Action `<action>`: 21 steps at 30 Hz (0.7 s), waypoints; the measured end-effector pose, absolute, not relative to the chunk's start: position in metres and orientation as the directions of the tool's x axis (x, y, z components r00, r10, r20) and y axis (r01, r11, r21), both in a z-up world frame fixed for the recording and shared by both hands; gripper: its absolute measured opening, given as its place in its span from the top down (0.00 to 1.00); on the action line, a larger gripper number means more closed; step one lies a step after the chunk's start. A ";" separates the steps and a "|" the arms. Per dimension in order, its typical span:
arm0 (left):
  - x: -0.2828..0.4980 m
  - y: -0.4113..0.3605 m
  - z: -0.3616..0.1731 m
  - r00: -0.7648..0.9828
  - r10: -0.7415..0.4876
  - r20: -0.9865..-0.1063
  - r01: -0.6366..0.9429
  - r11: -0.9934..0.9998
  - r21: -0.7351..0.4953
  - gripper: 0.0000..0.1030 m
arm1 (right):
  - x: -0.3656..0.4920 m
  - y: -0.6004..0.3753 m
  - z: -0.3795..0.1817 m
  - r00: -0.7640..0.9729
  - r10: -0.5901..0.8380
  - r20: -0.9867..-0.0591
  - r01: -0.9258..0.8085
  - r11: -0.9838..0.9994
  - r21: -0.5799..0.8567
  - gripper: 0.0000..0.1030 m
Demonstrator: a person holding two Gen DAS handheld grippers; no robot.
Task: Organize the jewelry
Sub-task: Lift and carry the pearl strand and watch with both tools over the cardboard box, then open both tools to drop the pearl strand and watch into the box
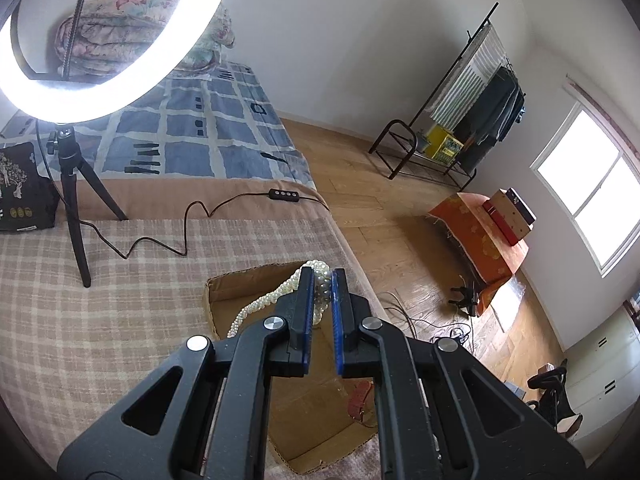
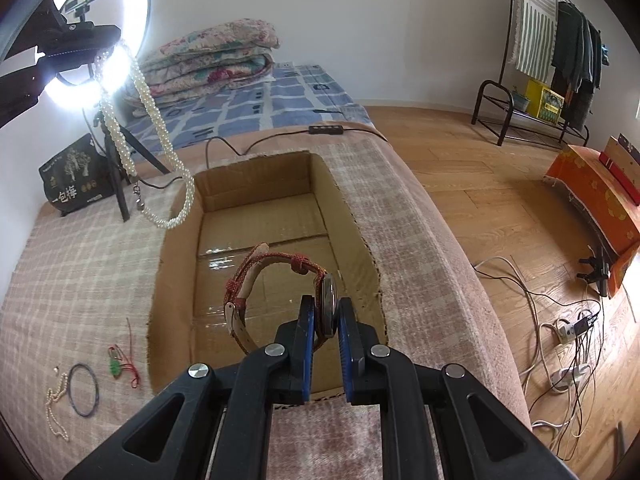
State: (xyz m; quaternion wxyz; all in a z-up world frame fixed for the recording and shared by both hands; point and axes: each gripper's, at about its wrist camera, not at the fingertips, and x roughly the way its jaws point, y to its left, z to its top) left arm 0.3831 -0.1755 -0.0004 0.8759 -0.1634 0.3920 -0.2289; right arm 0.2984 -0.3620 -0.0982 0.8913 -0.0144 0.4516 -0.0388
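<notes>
My left gripper is shut on a white pearl necklace and holds it above the open cardboard box. In the right wrist view the necklace hangs from the left gripper high at the upper left, its loop reaching the box's far left rim. My right gripper is shut on a wristwatch with a red strap, held over the box's near part. The strap also shows in the left wrist view.
On the checked blanket left of the box lie a black ring, a small pearl string and a green charm on red cord. A ring light on a tripod and a black bag stand behind. The bed edge drops to the floor on the right.
</notes>
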 end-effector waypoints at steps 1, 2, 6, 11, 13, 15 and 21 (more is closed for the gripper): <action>0.386 -0.178 -0.004 0.584 -0.524 -0.620 0.269 0.845 -0.461 0.94 | 0.300 -0.364 -0.099 0.587 -0.083 -0.806 0.059 0.997 -0.059 0.91; 0.388 -0.181 -0.007 0.580 -0.519 -0.628 0.263 0.849 -0.459 0.94 | 0.302 -0.365 -0.101 0.583 -0.084 -0.808 0.062 0.996 -0.059 0.91; 0.397 -0.188 -0.022 0.554 -0.516 -0.653 0.250 0.852 -0.460 0.94 | 0.303 -0.369 -0.106 0.575 -0.096 -0.813 0.071 0.995 -0.067 0.91; 0.401 -0.198 -0.033 0.529 -0.512 -0.677 0.264 0.857 -0.442 0.94 | 0.303 -0.374 -0.110 0.565 -0.085 -0.820 0.070 0.996 -0.055 0.91; 0.401 -0.200 -0.032 0.536 -0.504 -0.677 0.265 0.862 -0.432 0.94 | 0.302 -0.374 -0.110 0.569 -0.075 -0.819 0.065 0.997 -0.045 0.87; 0.399 -0.200 -0.029 0.548 -0.499 -0.672 0.272 0.865 -0.421 0.92 | 0.302 -0.374 -0.109 0.577 -0.069 -0.814 0.062 0.997 -0.041 0.74; 0.391 -0.203 -0.021 0.568 -0.473 -0.673 0.292 0.881 -0.373 0.46 | 0.295 -0.370 -0.097 0.630 -0.119 -0.768 0.082 0.993 -0.086 0.14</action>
